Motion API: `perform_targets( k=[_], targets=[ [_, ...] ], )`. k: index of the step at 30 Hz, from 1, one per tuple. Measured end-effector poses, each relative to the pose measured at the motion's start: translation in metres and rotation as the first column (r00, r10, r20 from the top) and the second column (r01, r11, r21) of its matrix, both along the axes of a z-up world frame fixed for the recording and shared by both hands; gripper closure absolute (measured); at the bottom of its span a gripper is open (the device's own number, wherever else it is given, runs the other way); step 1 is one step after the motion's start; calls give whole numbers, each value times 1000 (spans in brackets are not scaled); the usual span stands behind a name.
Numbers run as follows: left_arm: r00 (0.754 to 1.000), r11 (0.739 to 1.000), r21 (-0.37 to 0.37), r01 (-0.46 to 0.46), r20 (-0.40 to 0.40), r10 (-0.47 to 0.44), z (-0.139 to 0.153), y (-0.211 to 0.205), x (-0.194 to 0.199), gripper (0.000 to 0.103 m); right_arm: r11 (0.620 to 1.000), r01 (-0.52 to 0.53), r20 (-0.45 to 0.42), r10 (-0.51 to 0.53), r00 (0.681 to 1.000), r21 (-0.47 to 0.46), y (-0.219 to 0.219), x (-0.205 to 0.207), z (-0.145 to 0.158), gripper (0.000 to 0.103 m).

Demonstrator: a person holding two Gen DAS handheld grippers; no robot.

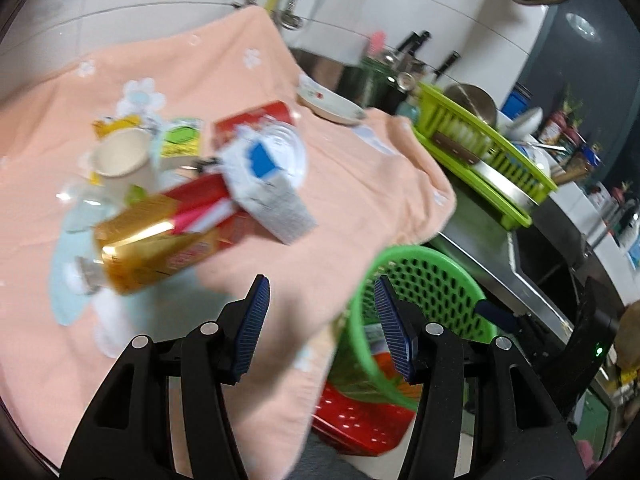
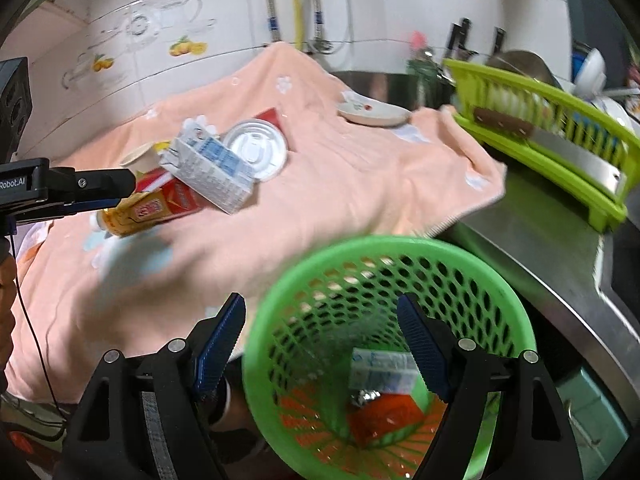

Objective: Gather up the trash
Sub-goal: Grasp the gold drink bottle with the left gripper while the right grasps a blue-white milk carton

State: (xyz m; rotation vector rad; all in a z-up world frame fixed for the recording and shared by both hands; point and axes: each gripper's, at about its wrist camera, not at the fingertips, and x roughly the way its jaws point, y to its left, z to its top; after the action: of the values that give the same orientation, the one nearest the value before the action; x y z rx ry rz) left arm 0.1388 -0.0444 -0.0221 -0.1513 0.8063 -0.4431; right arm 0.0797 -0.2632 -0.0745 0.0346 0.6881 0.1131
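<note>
Here, a heap of trash lies on a peach cloth covering the bench, left of centre in both views. Topmost is a white and blue carton [image 1: 267, 184], its long axis running from upper left to lower right. Under it, a red and gold box [image 1: 160, 240] points toward the lower left. A paper cup [image 1: 124, 158] and a round white lid [image 2: 256, 152] sit alongside.

The left tool [image 1: 318, 324] is spread and empty, with the heap up and to its left; it looks the nearer one. The right tool [image 2: 322, 346] is spread wide and empty, above a green basket [image 2: 500, 280] at lower right that already holds some packets.
</note>
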Motion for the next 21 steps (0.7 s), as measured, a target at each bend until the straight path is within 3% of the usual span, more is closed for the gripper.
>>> perform_targets(
  k=[8,21],
  targets=[
    [996,996,31,-89,15,89,5,52,9,48,993,-109,34,110,993,-52,42,32,16,28],
    [994,988,110,-110,12,109,-4,85,28,46,967,-213,78,225,971,-137,105,90,27,28]
  ],
)
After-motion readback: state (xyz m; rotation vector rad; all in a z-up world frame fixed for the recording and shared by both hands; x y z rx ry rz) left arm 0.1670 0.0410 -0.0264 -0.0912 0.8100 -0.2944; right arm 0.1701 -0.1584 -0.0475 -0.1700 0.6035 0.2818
